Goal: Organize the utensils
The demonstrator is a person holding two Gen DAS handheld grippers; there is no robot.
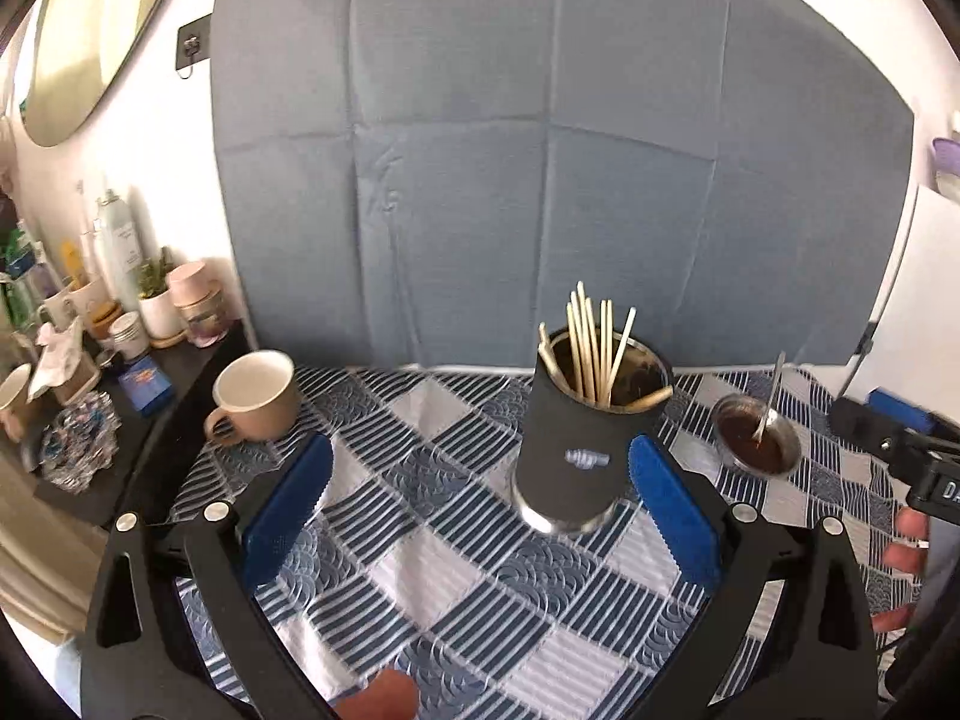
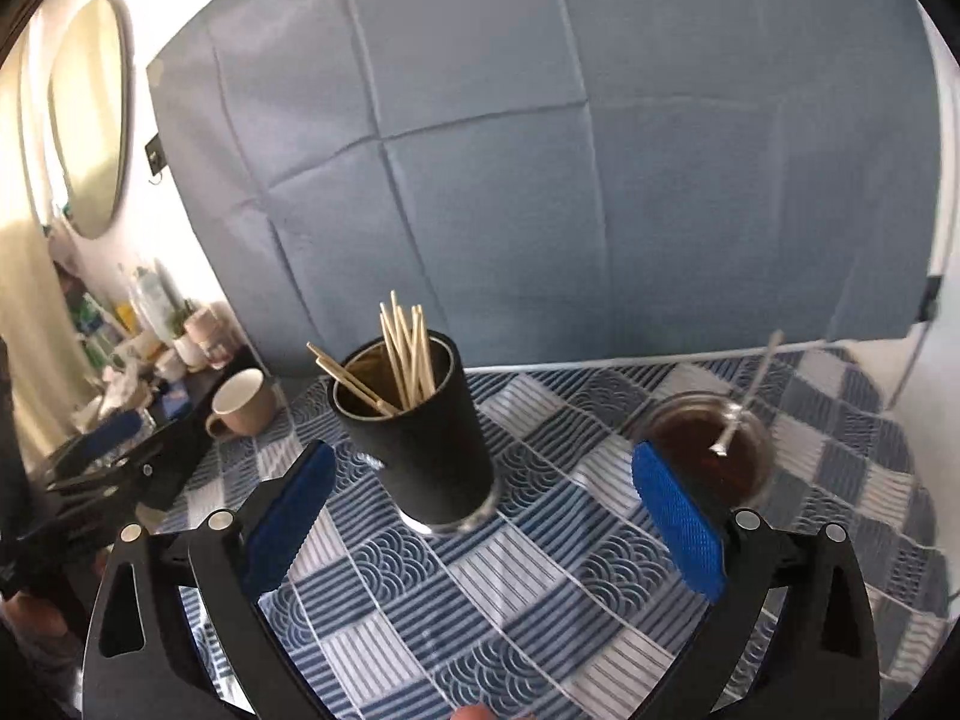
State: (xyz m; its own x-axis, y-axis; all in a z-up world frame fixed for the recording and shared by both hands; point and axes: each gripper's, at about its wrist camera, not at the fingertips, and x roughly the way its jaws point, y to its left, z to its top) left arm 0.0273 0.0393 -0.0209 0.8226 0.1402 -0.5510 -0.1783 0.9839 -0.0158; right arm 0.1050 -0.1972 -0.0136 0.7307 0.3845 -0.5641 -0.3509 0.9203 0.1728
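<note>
Left wrist view: chopsticks [image 1: 591,348] stand in the black cup [image 1: 585,438] at twelve o'clock (spoon [image 1: 770,402] sits in the bowl [image 1: 757,433]), left gripper [image 1: 480,510] and right gripper [image 2: 483,516] wide open, empty.

Black tumbler [image 1: 570,450], beige mug [image 1: 255,396], blue-and-white patterned tablecloth [image 1: 456,570], blue fingers [image 1: 288,510].

Matt black sleeve on the cup [image 1: 570,450], shiny metal showing at its rim and base. Pale wooden chopsticks [image 1: 591,351] inside, smooth. Quilted cloth [image 1: 420,540] over the surface, stitched and soft-looking. Beige mug [image 1: 255,396], glazed ceramic. Small glossy metal bowl [image 2: 708,450], metal spoon [image 2: 744,402]. Left gripper [image 1: 480,504]: rough blue pads, black plastic.
</note>
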